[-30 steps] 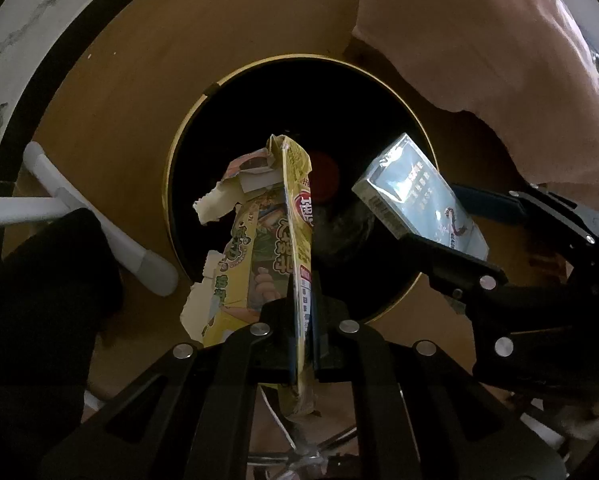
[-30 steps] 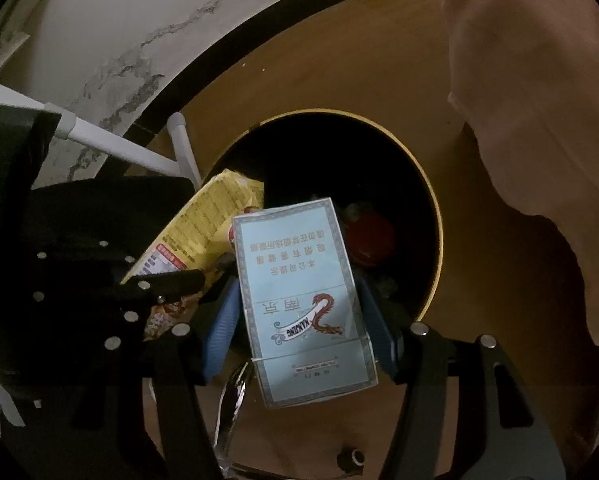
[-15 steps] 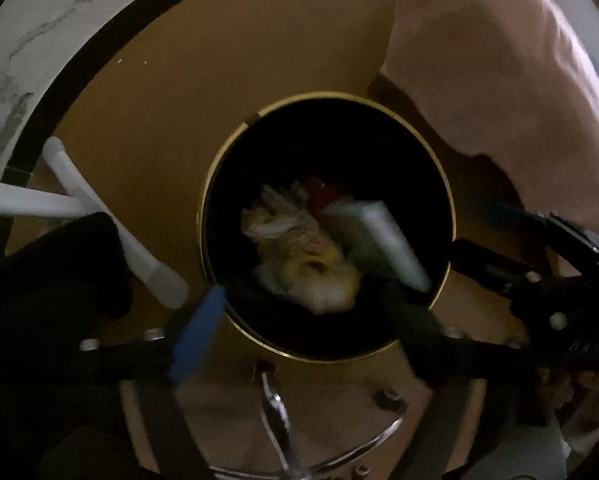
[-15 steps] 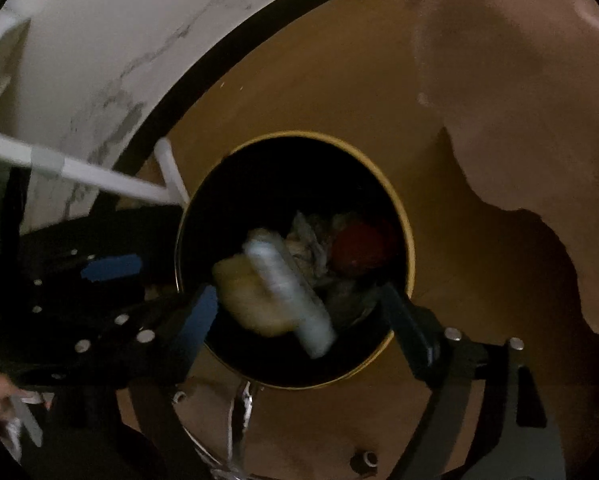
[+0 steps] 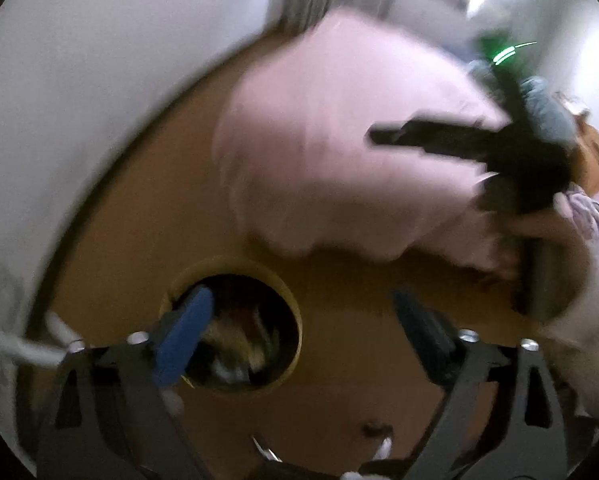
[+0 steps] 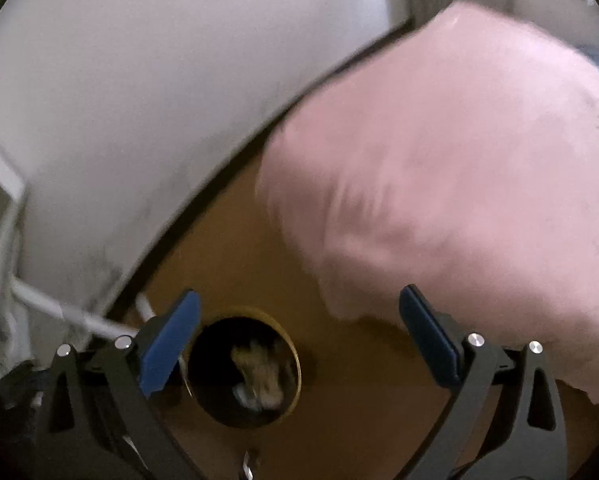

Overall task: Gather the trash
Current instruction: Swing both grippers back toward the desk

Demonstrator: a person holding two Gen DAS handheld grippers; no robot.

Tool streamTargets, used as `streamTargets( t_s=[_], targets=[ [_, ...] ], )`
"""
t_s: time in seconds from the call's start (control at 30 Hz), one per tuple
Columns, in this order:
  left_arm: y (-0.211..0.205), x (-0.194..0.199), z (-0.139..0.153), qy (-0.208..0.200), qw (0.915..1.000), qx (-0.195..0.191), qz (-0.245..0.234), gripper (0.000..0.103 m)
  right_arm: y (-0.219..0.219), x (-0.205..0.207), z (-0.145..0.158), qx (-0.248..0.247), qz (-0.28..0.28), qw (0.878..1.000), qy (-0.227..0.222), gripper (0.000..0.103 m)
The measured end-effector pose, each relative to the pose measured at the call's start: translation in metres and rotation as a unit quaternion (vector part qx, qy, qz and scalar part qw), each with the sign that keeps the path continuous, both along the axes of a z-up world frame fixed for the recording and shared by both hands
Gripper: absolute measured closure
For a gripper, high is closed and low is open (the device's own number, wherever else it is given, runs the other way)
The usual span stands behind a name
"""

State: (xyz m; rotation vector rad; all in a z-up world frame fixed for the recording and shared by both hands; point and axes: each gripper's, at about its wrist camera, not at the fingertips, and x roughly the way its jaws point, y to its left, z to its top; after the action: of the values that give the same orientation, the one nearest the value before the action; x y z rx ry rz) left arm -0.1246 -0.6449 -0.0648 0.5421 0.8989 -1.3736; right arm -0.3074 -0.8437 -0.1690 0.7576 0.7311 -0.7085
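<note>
Two sets of tongs, both empty and with jaws opening wide at this moment. Left tongs point(image 5: 303, 340): black frame, blue pads point(image 5: 183, 338), nothing between the jaws; they hang above the floor with the bin below and to the left. Right tongs point(image 6: 299, 344): same build, blue pads point(image 6: 167, 350) spread apart, nothing between them; in the left wrist view they show as a blurred black shape at far right, gripped by a hand point(image 5: 547, 236).

One round black waste bin with a gold rim point(image 6: 295, 354), standing on the floor, seen from above between the right tongs' pads, nearer the left one. Inside it: crumpled trash point(image 6: 259, 376), pale and yellowish, lying at the bottom; single items cannot be told apart through the blur.

One brown wooden floor point(image 6: 359, 400), bare around the bin.

One pink fabric mass point(image 6: 459, 160), draped at right and far right of the bin, apart from it.

One white wall point(image 6: 139, 80) with a dark skirting strip, far left.

Several white tube legs point(image 6: 79, 314), left of the bin, near its rim.
</note>
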Motion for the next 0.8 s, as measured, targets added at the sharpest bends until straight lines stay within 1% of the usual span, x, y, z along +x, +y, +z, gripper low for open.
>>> streamTargets(
  t_s=[0.03, 0.07, 0.1, 0.13, 0.17, 0.2, 0.23, 0.27, 0.33, 0.37, 0.43, 0.47, 0.5, 0.53, 0.57, 0.6, 0.63, 0.7, 0.73, 0.77, 0.8],
  targets=[
    [0.016, 0.000, 0.039, -0.018, 0.9990, -0.041, 0.004, 0.007, 0.004, -0.004, 0.019, -0.012, -0.010, 1.000, -0.012, 0.007],
    [0.028, 0.002, 0.059, -0.028, 0.9976, -0.062, 0.010, 0.007, 0.011, -0.004, 0.046, -0.030, -0.017, 0.999, -0.031, 0.007],
    [0.045, 0.010, 0.086, -0.047, 0.9948, -0.086, 0.025, 0.007, 0.017, 0.000, 0.060, -0.038, -0.017, 0.998, -0.040, 0.007],
    [0.059, 0.018, 0.101, -0.063, 0.9923, -0.099, 0.042, 0.007, 0.024, 0.006, 0.074, -0.047, -0.010, 0.998, -0.051, 0.007],
    [0.078, 0.031, 0.117, -0.087, 0.9877, -0.108, 0.072, 0.007, 0.035, 0.019, 0.090, -0.057, 0.007, 0.996, -0.065, 0.007],
    [0.099, 0.048, 0.129, -0.110, 0.9820, -0.107, 0.110, 0.007, 0.047, 0.034, 0.102, -0.066, 0.029, 0.995, -0.073, 0.007],
    [0.113, 0.062, 0.136, -0.121, 0.9774, -0.102, 0.140, 0.007, 0.065, 0.056, 0.116, -0.078, 0.063, 0.992, -0.082, 0.007],
    [0.143, 0.088, 0.143, -0.128, 0.9685, -0.092, 0.192, 0.007, 0.078, 0.071, 0.123, -0.084, 0.089, 0.989, -0.087, 0.007],
    [0.185, 0.119, 0.145, -0.128, 0.9554, -0.080, 0.254, 0.007, 0.112, 0.115, 0.137, -0.100, 0.160, 0.978, -0.092, 0.007],
    [0.223, 0.145, 0.144, -0.128, 0.9407, -0.062, 0.308, 0.007, 0.138, 0.146, 0.144, -0.108, 0.210, 0.967, -0.092, 0.007],
    [0.267, 0.171, 0.138, -0.127, 0.9192, -0.032, 0.371, 0.007, 0.167, 0.186, 0.151, -0.115, 0.269, 0.952, -0.093, 0.007],
    [0.303, 0.190, 0.132, -0.129, 0.9003, -0.003, 0.416, 0.007, 0.190, 0.211, 0.153, -0.119, 0.302, 0.941, -0.092, 0.007],
    [0.321, 0.199, 0.128, -0.133, 0.8900, 0.015, 0.436, 0.007, 0.213, 0.233, 0.155, -0.120, 0.330, 0.932, -0.089, 0.007],
    [0.347, 0.211, 0.122, -0.142, 0.8725, 0.045, 0.465, 0.007, 0.232, 0.252, 0.155, -0.117, 0.354, 0.924, -0.086, 0.007],
    [0.361, 0.218, 0.119, -0.147, 0.8624, 0.060, 0.480, 0.007, 0.252, 0.276, 0.156, -0.112, 0.383, 0.913, -0.085, 0.007],
    [0.379, 0.226, 0.115, -0.153, 0.8504, 0.076, 0.497, 0.007, 0.273, 0.298, 0.157, -0.106, 0.412, 0.901, -0.085, 0.007],
    [0.396, 0.234, 0.111, -0.153, 0.8428, 0.087, 0.508, 0.007, 0.288, 0.314, 0.157, -0.101, 0.435, 0.890, -0.084, 0.007],
    [0.420, 0.251, 0.105, -0.140, 0.8392, 0.099, 0.516, 0.007, 0.337, 0.353, 0.152, -0.102, 0.507, 0.854, -0.057, 0.007],
    [0.429, 0.262, 0.104, -0.136, 0.8374, 0.105, 0.519, 0.007, 0.358, 0.365, 0.149, -0.113, 0.533, 0.838, -0.040, 0.007],
    [0.439, 0.272, 0.099, -0.128, 0.8356, 0.110, 0.523, 0.007, 0.387, 0.382, 0.145, -0.135, 0.568, 0.811, -0.020, 0.007],
    [0.446, 0.280, 0.095, -0.119, 0.8347, 0.112, 0.526, 0.007, 0.405, 0.391, 0.144, -0.147, 0.588, 0.796, -0.013, 0.007]
  ],
)
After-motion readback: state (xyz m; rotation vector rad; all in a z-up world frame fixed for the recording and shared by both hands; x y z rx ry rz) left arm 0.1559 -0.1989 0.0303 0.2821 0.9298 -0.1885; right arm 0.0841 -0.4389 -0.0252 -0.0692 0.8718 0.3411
